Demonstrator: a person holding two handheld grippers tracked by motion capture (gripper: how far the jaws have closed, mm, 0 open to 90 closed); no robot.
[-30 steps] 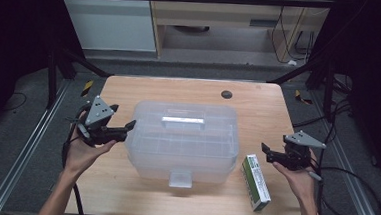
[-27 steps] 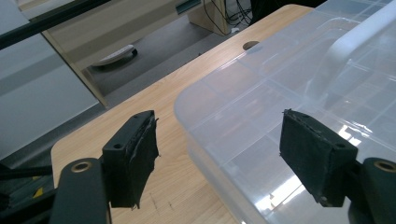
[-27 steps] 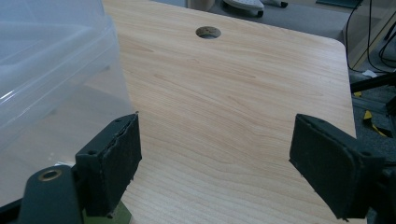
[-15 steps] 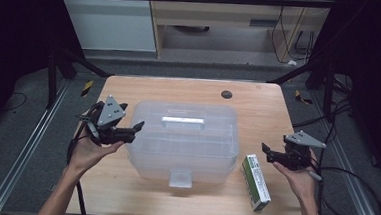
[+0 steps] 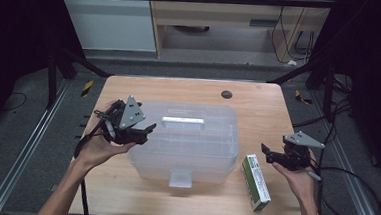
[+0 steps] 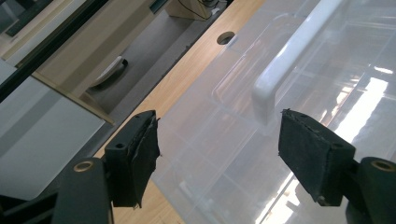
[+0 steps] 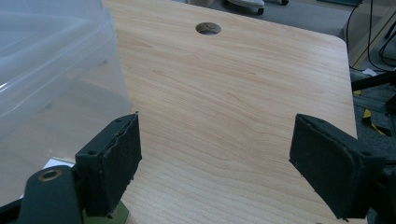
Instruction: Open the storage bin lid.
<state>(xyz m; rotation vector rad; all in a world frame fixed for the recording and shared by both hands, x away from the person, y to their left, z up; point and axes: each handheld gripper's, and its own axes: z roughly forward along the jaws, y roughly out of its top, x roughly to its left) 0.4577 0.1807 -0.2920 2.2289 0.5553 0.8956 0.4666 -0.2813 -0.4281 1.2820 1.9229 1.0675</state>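
A light wooden table point(image 5: 258, 116) stood on a grey carpeted floor in a dim workspace, with pale cabinets and trailing cables behind it, as a person worked from its near edge with a gripper in each hand. At the centre of the table sat a clear plastic storage box point(image 5: 184, 139), lid on, its white handle point(image 5: 182, 120) running across the top and a latch point(image 5: 180, 178) at the middle of the near side. The left gripper point(image 5: 147, 130) was raised at the box's left end, its jaws spread wide apart and holding nothing, their tips over the left edge of the lid; the left hand point(image 5: 98, 149) cupped the tool from below, palm turned up, the forearm angling in from the bottom left. In the left gripper view the two black pads point(image 6: 140, 154) framed the lid, with the near end of the handle between them but untouched. The right gripper point(image 5: 268, 153) hovered low over the table to the right of the box, well apart from it, jaws likewise open and empty and aimed toward the box; the right hand point(image 5: 299, 177) gripped it from behind, the forearm coming in from the bottom right. A green and white carton point(image 5: 255, 181) lay flat on the table just beside the box's right near corner, near the right gripper. A round cable hole point(image 5: 226, 94) marked the table's far side.
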